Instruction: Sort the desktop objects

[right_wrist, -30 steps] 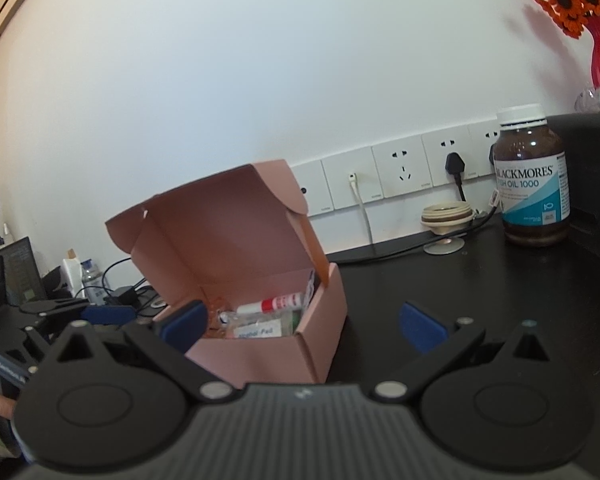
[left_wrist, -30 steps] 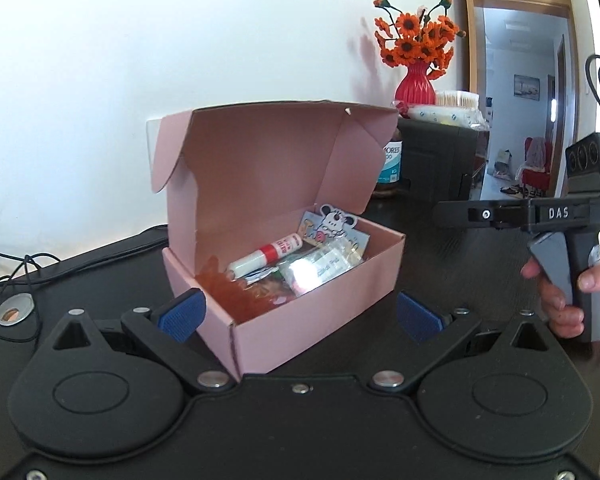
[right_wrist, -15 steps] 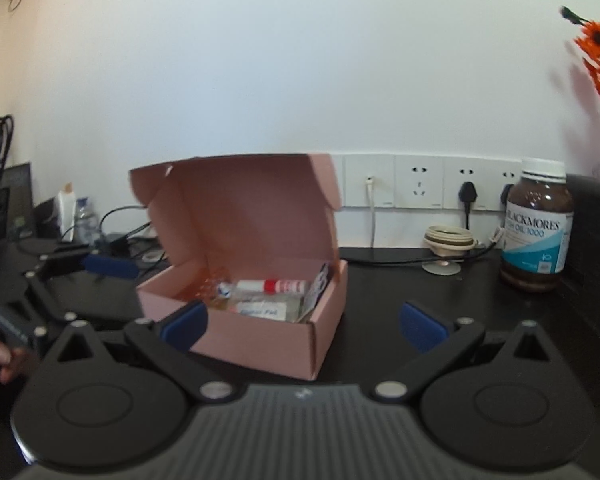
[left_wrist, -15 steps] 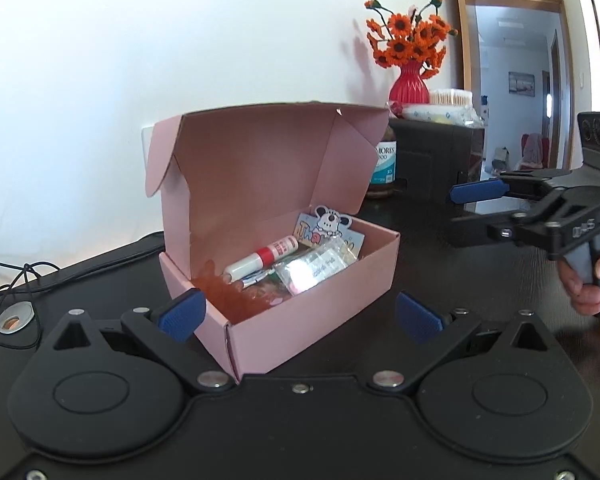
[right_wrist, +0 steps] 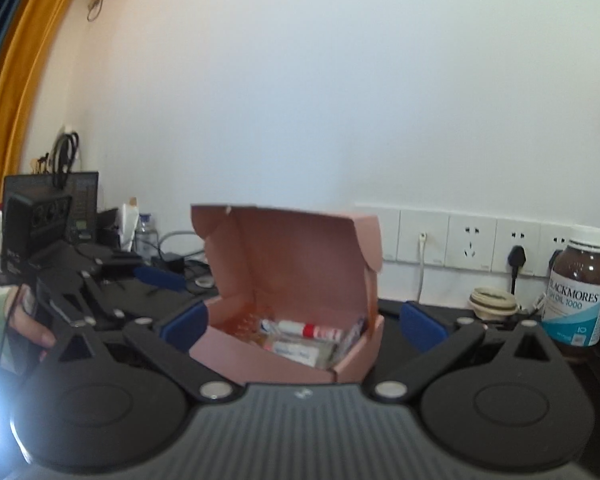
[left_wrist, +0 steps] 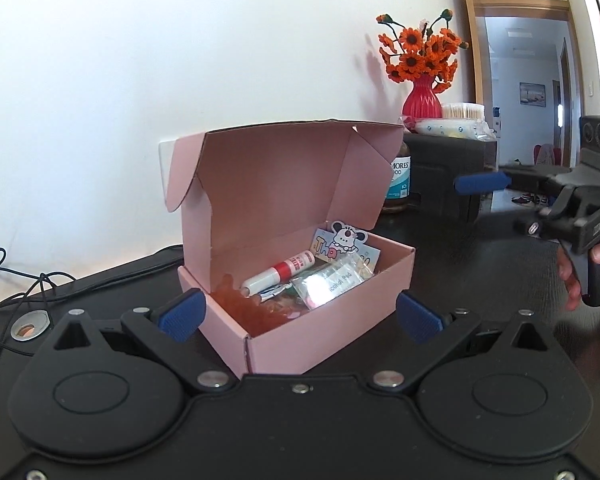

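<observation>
From the left wrist view, the left claw (left_wrist: 298, 316) stands spread wide with nothing between its blue pads, straddling the near corner of the pink box (left_wrist: 332, 328) on the dark table (left_wrist: 460, 264). The box lid is up, and inside lie a red-and-white tube (left_wrist: 278, 272), a foil pad packet (left_wrist: 332, 282) and a cartoon card (left_wrist: 346, 242). From the right wrist view, the right claw (right_wrist: 304, 326) is likewise spread and empty, facing the same box from the other side, with a brown supplement bottle (right_wrist: 580, 292) standing well apart. The small things already lie in the box, which fits either a finished fill awaiting lid closing or contents about to come out.
</observation>
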The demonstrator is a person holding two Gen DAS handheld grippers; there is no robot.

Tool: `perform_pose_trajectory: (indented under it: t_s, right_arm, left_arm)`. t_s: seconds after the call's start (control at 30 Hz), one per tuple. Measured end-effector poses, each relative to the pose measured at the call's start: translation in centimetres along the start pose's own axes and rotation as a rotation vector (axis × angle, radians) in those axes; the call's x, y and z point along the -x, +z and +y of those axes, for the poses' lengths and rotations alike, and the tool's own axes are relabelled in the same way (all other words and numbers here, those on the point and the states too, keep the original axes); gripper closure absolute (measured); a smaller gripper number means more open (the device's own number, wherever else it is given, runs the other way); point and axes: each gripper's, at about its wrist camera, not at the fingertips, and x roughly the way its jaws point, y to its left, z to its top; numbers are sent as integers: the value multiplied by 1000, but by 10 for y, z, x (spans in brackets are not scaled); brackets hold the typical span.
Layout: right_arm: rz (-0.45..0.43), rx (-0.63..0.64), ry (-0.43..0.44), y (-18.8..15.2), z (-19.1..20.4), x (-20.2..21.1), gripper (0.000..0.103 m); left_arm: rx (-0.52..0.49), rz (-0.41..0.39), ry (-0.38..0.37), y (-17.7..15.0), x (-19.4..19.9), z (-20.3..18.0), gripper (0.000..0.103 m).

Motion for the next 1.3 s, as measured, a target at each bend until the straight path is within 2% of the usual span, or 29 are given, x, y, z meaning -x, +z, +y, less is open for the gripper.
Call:
perform_pose_trajectory:
  t_s: [0.07, 0.17, 0.33, 0.47, 0.57, 0.7, 0.83, 0.9, 1.07, 1.2, 1.3]
  right_arm:
    - [46, -5, -16, -2, -4, -7, 1]
    - [50, -17, -66, -5, -9, -15, 1]
    - [14, -42, -96, 9, -16, -27, 1]
    - [-26, 10, -130, 20, -10, -33, 1]
    - [-58, 65, -121, 19, -4, -38, 1]
    - [-86, 47, -85, 15, -5, -40, 1]
    - [-101, 85, -124, 18, -9, -37, 1]
    - [-81, 60, -95, 25, -16, -37, 1]
    - [35, -50, 74, 35, -27, -52, 1]
    - [72, -83, 105, 34, -28, -59, 1]
    - [95, -104, 123, 33, -28, -65, 1]
  left_arm:
    - [2, -1, 4, 0, 0, 2, 0]
    - [7, -7, 13, 0, 1, 4, 0]
    - [24, -25, 23, 1, 4, 10, 0]
    - [36, -49, 33, 1, 8, 14, 0]
    - [43, -64, 32, 2, 9, 16, 0]
    - [42, -75, 23, 4, 8, 15, 0]
    - [44, -91, 14, 7, 7, 11, 0]
    - [55, -108, 2, 9, 8, 10, 0]
    - [42, -134, -12, 13, 7, 0, 0]
    - [25, -122, -1, 15, 0, -4, 0]
    - [78, -86, 16, 19, -9, 2, 0]
